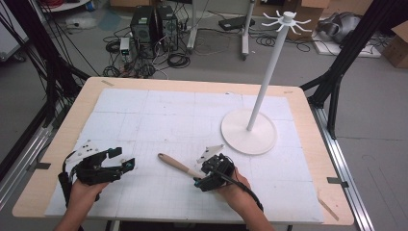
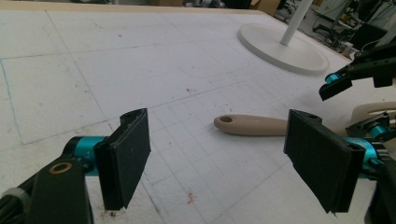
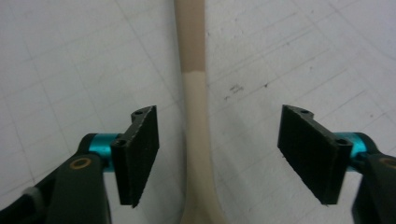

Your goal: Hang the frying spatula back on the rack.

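Wooden table [image 1: 53,159], white gridded mat [image 1: 159,115], stand [image 1: 248,131], spatula [image 1: 179,166]

The wooden-handled utensil [image 1: 179,166] has its working end hidden under the right claw [image 1: 208,177] in the high view. In the right claw view its neck [image 3: 196,140] runs off the top and bottom edges, so neither end can be told. In the left claw view the left claw's pad [image 2: 322,158] covers the handle's [image 2: 250,125] far part.
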{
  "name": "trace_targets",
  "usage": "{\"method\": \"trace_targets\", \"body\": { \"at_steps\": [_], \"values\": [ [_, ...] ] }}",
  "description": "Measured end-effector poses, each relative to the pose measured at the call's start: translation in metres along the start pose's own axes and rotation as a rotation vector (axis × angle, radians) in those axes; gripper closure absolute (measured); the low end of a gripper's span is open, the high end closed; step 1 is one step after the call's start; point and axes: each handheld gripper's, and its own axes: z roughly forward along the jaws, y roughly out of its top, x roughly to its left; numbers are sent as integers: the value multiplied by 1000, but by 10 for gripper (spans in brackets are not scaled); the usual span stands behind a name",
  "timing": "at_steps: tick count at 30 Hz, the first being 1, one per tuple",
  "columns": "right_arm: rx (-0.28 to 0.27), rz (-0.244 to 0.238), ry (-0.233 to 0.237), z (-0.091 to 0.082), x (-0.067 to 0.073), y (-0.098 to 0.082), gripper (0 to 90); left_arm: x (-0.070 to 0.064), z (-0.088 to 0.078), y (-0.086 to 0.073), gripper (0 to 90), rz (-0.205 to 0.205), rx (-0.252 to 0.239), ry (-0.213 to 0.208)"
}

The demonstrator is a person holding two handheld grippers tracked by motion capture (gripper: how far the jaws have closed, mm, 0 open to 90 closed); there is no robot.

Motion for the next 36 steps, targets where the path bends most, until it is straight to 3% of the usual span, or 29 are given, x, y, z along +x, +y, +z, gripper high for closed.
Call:
{"method": "trace_targets", "body": {
  "at_steps": [10, 15, 20, 23, 33, 36],
  "values": [
    [92, -25, 5, 9, 2, -1, 434, 0, 0, 0, 232, -5, -4, -1],
    [97, -3, 43, 9, 3, -2, 580, 0, 0, 0, 232, -3, 1, 0],
    [103, 41, 43, 8, 3, -2, 678, 0, 0, 0, 232, -5, 4, 4],
    [106, 38, 40, 8, 5, -1, 768, 0, 0, 0, 234, -5, 6, 5],
    [131, 56, -10, 8, 12, 2, 784, 0, 0, 0, 239, -4, 8, 10],
    [123, 72, -1, 8, 10, 1, 785, 1, 0, 0, 239, -5, 8, 7]
  ]
}}
